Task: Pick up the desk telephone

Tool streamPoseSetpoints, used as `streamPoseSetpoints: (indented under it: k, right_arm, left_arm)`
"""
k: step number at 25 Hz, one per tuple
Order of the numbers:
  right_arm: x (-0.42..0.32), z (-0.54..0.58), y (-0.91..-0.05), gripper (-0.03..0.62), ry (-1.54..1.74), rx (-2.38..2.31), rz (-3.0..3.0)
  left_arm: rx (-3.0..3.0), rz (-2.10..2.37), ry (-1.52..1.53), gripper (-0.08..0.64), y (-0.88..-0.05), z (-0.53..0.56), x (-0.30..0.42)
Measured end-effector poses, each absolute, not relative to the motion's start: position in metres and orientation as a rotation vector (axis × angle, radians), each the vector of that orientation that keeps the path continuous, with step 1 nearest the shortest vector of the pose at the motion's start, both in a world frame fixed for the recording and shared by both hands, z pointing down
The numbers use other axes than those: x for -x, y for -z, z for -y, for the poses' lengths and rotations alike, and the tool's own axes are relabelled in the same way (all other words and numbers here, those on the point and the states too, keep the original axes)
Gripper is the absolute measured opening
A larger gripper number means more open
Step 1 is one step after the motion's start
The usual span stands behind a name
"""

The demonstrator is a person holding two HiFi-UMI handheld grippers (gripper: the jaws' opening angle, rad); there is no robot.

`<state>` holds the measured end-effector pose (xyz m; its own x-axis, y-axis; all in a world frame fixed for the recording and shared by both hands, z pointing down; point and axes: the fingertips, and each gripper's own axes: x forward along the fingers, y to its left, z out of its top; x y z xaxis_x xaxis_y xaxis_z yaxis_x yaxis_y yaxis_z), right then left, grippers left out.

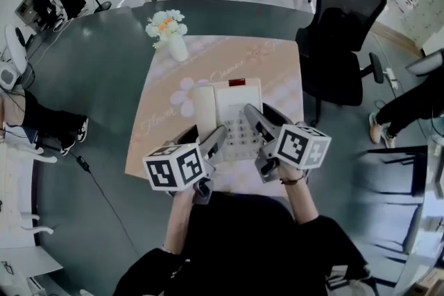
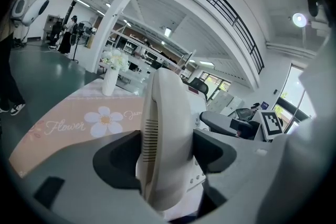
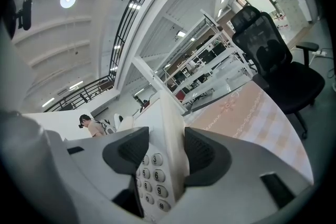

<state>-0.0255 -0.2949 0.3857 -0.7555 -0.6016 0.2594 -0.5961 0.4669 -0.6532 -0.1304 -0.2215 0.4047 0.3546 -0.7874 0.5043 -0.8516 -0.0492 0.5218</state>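
The white desk telephone (image 1: 229,114) lies over a peach flower-print mat (image 1: 274,69) on the dark round table (image 1: 104,59), handset along its left side. In the head view my left gripper (image 1: 216,140) sits at the phone's near left corner and my right gripper (image 1: 258,123) at its near right edge. The left gripper view shows the left gripper (image 2: 167,152) shut on the handset side of the telephone (image 2: 165,123). In the right gripper view the right gripper (image 3: 167,157) is shut on the telephone's (image 3: 170,128) right edge beside the keypad. Whether the phone is clear of the mat I cannot tell.
A white vase of flowers (image 1: 168,30) stands at the mat's far left corner. A black office chair (image 1: 343,24) is at the table's right. One person's legs (image 1: 41,125) show at the left, another's (image 1: 409,107) at the right. White shelves stand beyond the table.
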Motion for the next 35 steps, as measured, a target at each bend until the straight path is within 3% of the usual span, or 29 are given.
streamPoseSetpoints:
  k: [35]
  right_arm:
    - [0.023, 0.292, -0.375, 0.198, 1.179, 1.068, -2.673]
  left_arm:
    - [-1.869, 1.442, -0.119, 0.299, -0.393, 0.221, 0.129]
